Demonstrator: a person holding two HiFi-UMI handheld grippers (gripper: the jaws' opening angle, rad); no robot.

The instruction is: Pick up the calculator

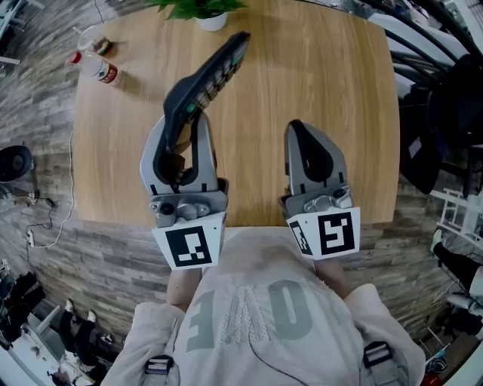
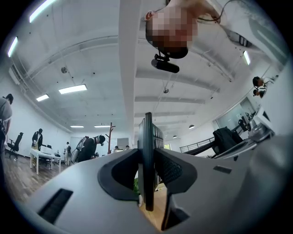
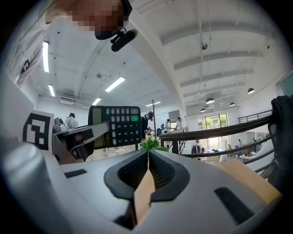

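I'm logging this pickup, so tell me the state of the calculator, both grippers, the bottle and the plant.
Calculator: held up, clear of the table.
Left gripper: shut on the calculator.
Right gripper: shut, empty.
Bottle: lying on its side, cap on.
Plant: upright in its pot.

Sweatshirt (image 1: 256,317): large pale characters across the front, seen upside down. One reads as "O" or zero; the others cannot be read with certainty.
Calculator (image 3: 115,125): key legends too small to read.
Bottle (image 1: 98,69): red label, illegible.
Left gripper (image 1: 185,98) and right gripper (image 1: 296,127): each cube carries black-and-white square markers.
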